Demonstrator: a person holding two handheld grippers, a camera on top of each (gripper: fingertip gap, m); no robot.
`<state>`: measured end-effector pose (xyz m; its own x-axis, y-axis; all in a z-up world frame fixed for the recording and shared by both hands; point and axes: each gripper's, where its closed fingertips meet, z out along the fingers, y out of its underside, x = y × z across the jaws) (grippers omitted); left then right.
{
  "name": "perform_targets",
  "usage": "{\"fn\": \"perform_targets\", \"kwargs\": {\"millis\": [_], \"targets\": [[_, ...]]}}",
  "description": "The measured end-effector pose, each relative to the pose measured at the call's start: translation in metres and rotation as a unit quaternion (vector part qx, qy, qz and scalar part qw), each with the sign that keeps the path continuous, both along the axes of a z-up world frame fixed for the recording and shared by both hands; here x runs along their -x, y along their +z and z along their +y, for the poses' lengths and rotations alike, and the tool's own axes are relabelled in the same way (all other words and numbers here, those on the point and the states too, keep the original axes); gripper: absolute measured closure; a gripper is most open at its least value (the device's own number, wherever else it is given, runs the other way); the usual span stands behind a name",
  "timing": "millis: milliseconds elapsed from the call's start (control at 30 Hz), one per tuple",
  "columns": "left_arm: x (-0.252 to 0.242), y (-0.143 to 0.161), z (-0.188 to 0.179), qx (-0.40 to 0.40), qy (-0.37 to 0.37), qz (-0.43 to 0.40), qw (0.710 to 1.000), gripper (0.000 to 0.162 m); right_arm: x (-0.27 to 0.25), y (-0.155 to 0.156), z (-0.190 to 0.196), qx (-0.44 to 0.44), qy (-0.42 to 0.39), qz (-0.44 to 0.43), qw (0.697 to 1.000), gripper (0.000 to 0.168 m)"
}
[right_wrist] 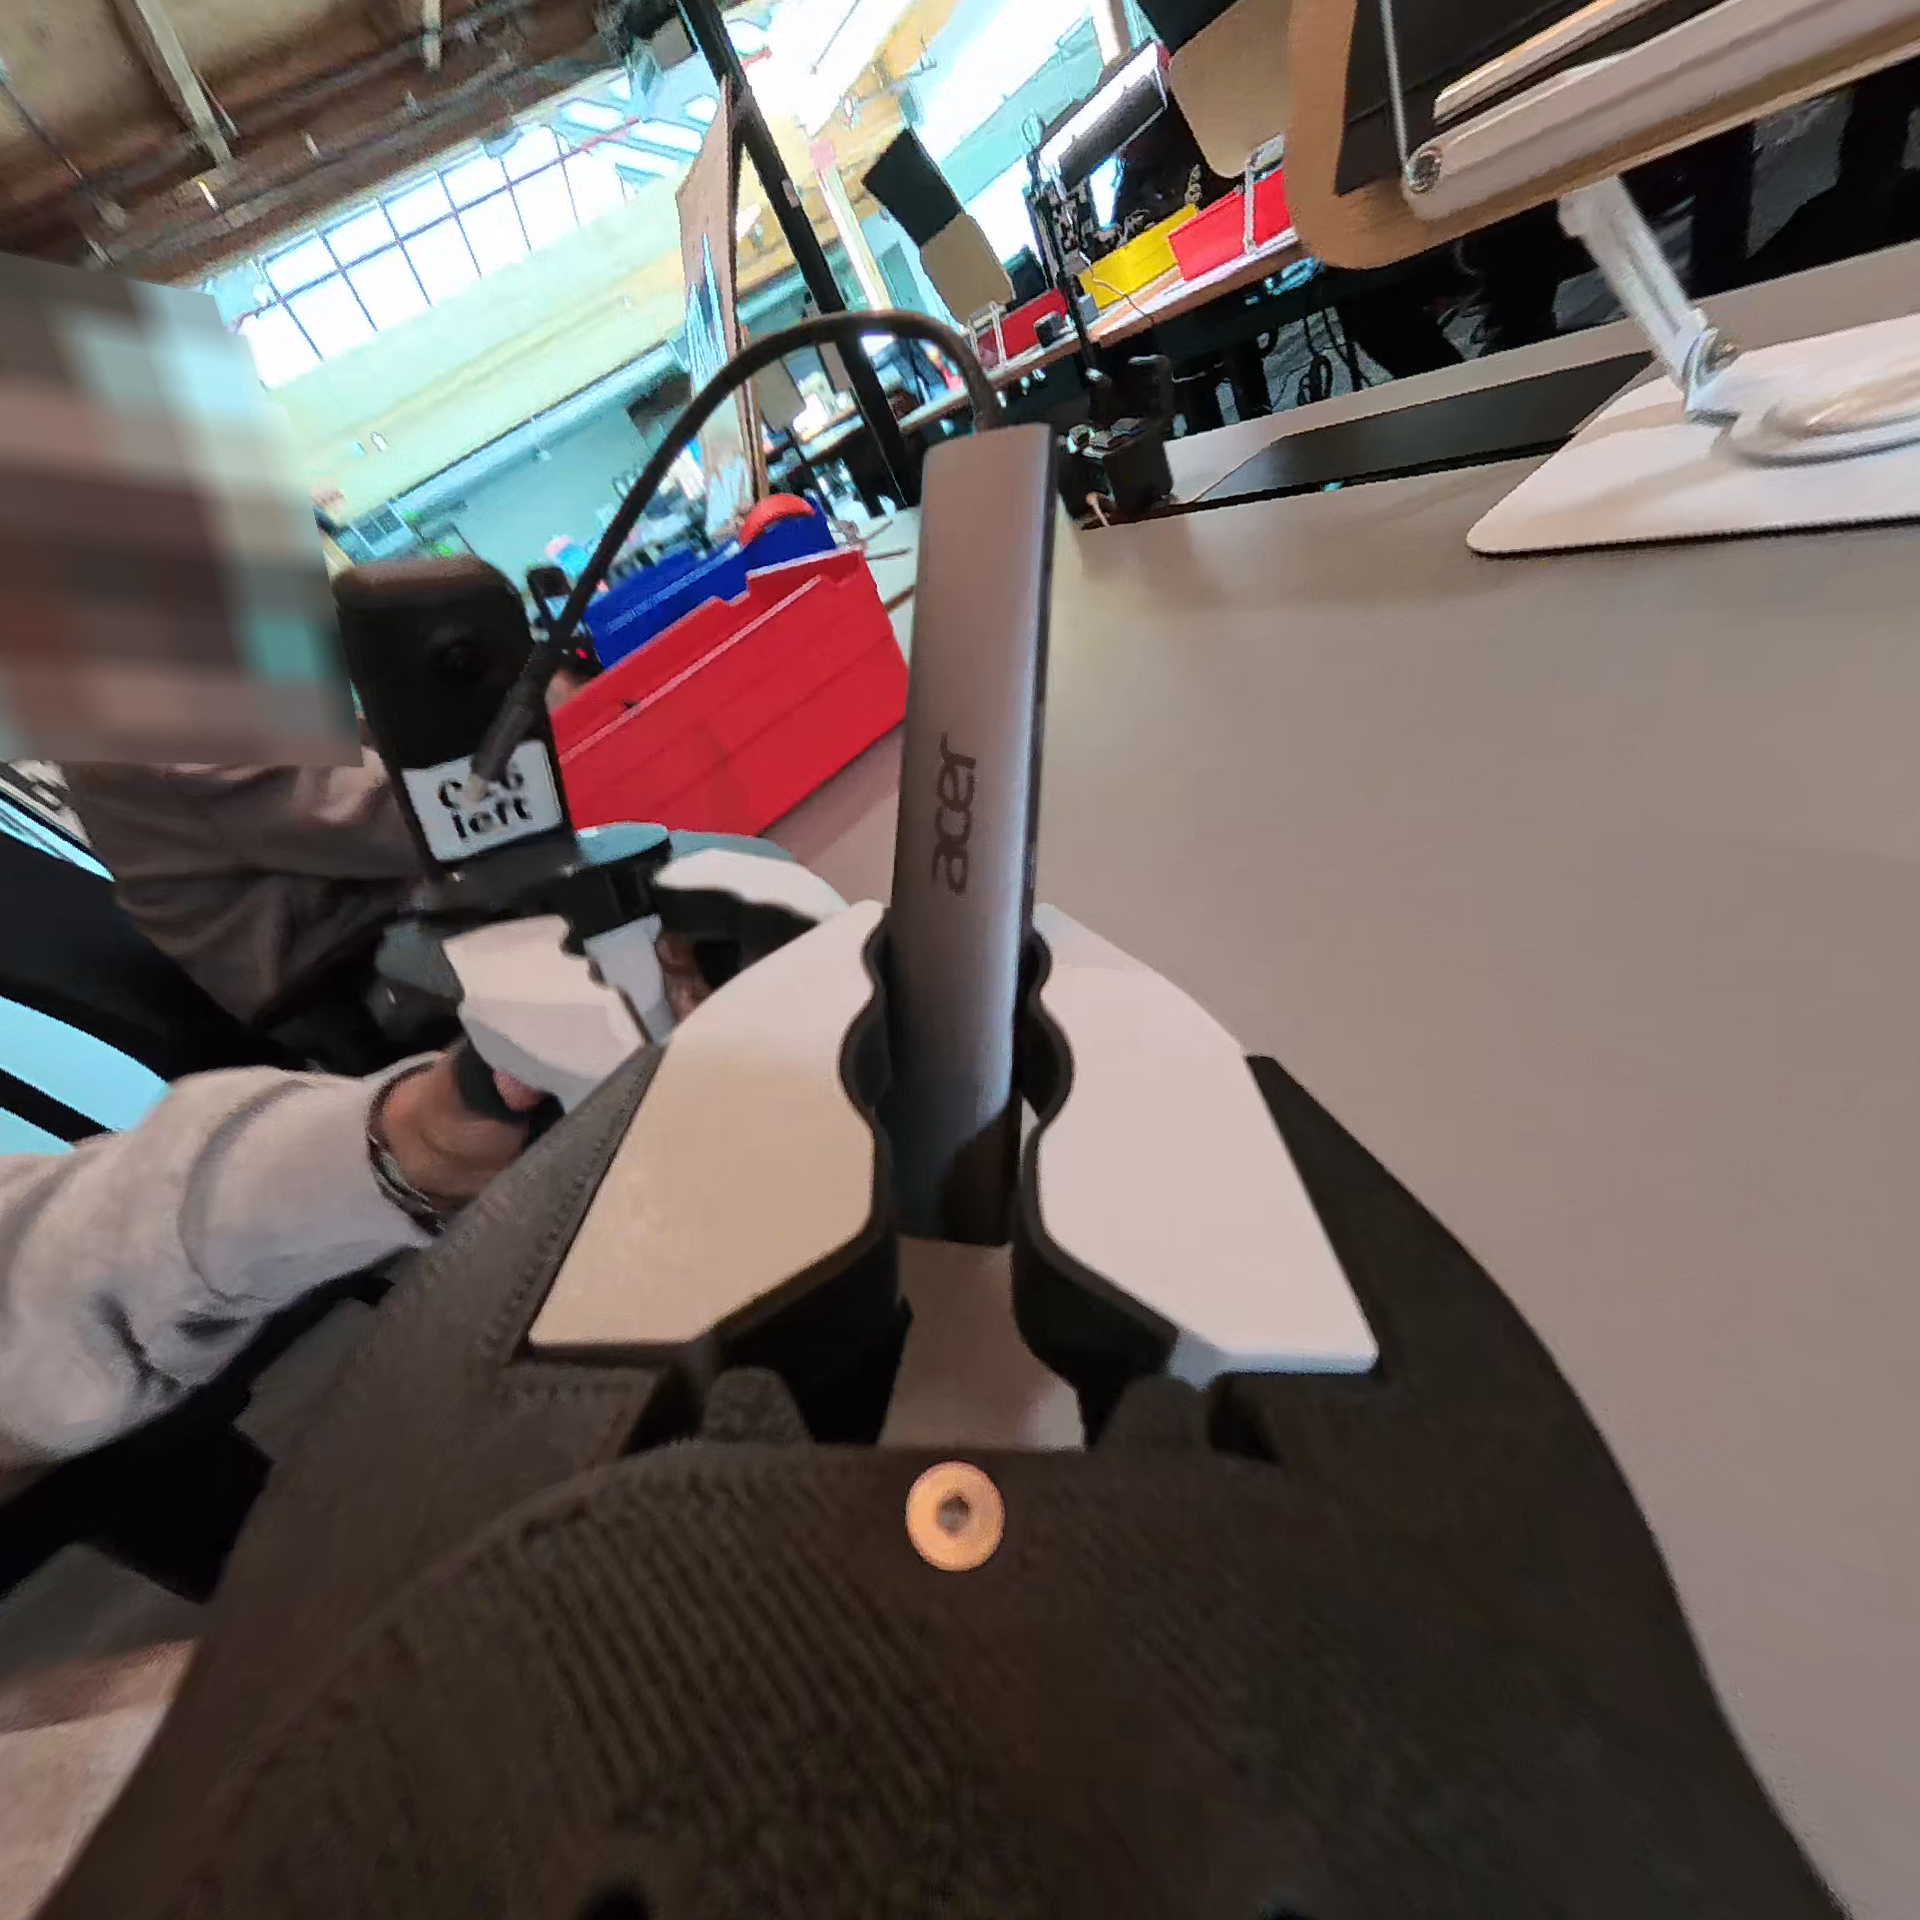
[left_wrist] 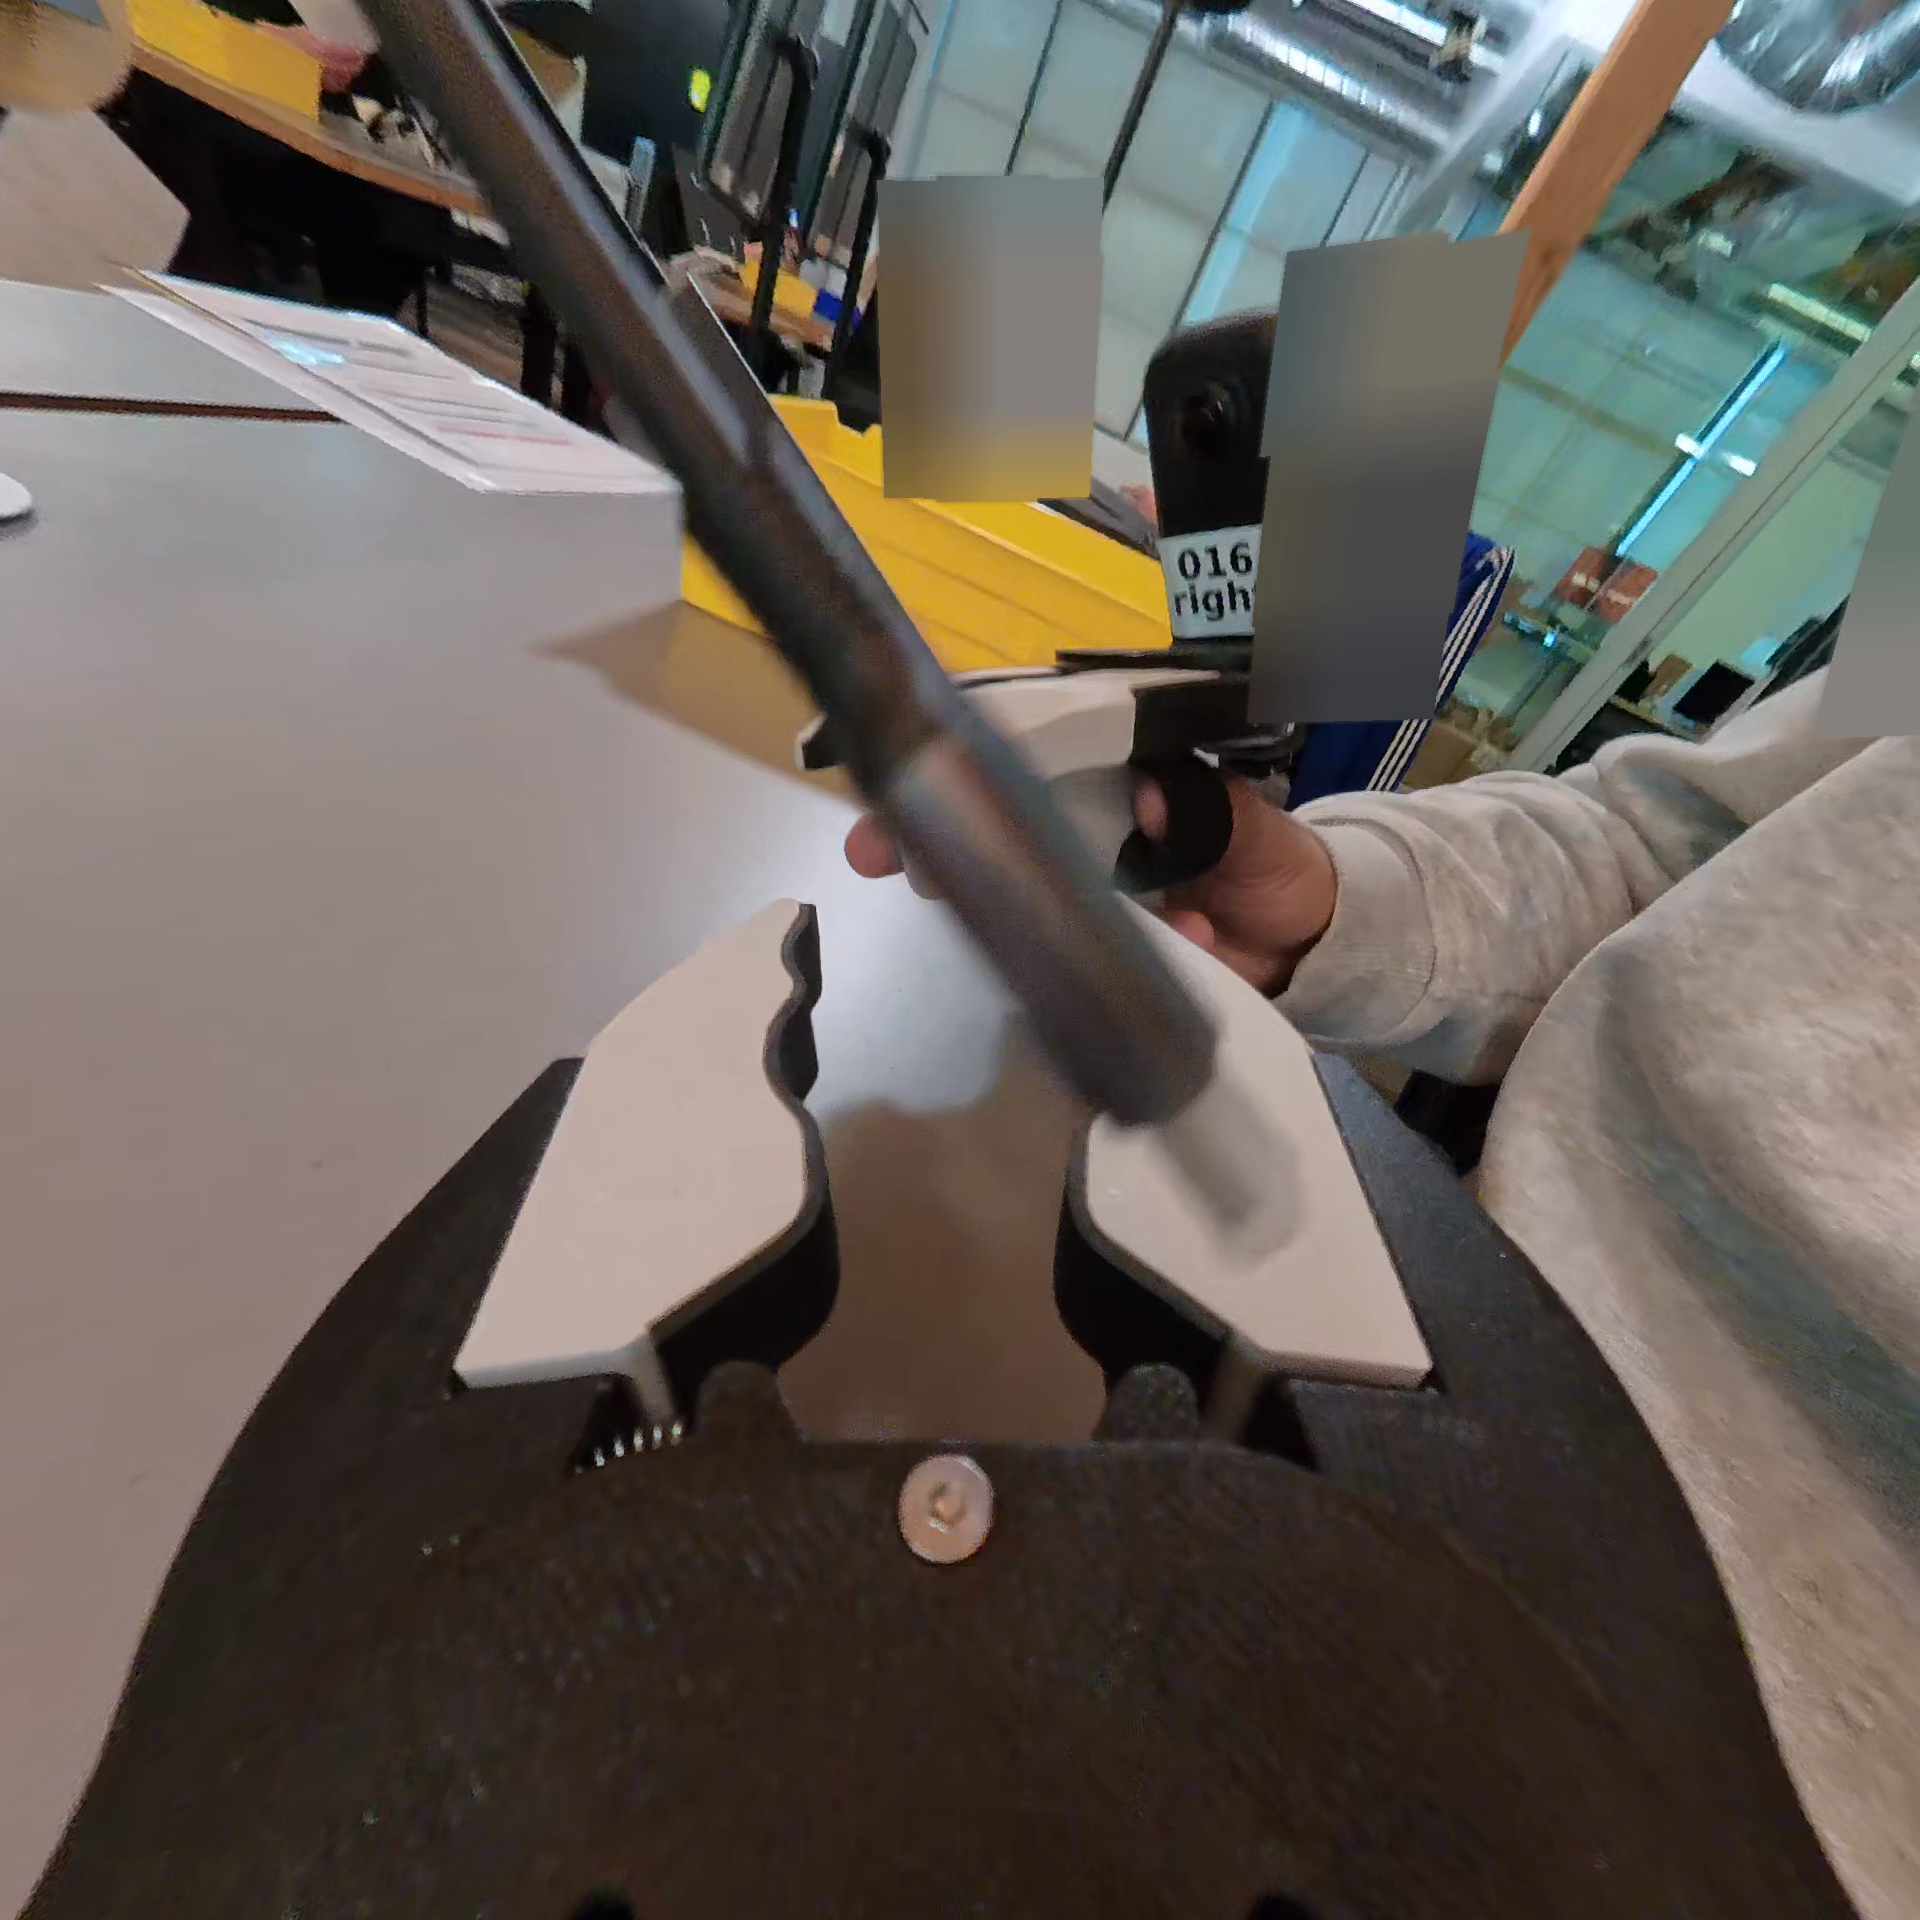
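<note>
Right tool is clenched on a slim grey bar-shaped device, gripped near its lower end, upper end pointing to 12 o'clock, black cable arcing off to 10 o'clock. Device is judged rigid, light, smooth-skinned, thus slip-prone; mid-body hold pref., cable end avoided. Left tool is released, empty, above grey counter.

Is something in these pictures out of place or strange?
Nothing looks damaged or spilled. One oddity: the right gripper holds a grey hub in the air, its black cable dangling free, plugged into nothing.
</note>
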<state>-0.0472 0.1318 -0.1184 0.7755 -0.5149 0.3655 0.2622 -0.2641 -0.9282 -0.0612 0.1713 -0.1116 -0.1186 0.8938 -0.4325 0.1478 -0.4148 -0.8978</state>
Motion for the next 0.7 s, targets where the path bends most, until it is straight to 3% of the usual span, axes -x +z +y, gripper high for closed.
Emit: {"fn": "perform_targets", "kwargs": {"millis": [200, 367, 533, 700], "targets": [[-0.023, -0.008, -0.004, 0.031, -0.052, 0.016, 0.998, 0.121, -0.011, 0.014, 0.039, 0.107, -0.062, 0.052, 0.991, 0.147], [-0.030, -0.009, -0.004, 0.027, -0.057, 0.031, 0.998, 0.125, -0.017, 0.002, 0.064, 0.139, -0.120, 0.031, 0.983, 0.147], [-0.028, -0.011, 0.003, 0.036, -0.029, 0.039, 0.998, 0.127, -0.003, -0.007, 0.020, 0.064, -0.059, -0.013, 0.996, 0.147], [-0.009, 0.011, 0.005, 0.024, -0.010, -0.115, 0.993, 0.124, 0.003, -0.012, -0.009, -0.048, -0.026, -0.036, 0.998, 0.147]]}}
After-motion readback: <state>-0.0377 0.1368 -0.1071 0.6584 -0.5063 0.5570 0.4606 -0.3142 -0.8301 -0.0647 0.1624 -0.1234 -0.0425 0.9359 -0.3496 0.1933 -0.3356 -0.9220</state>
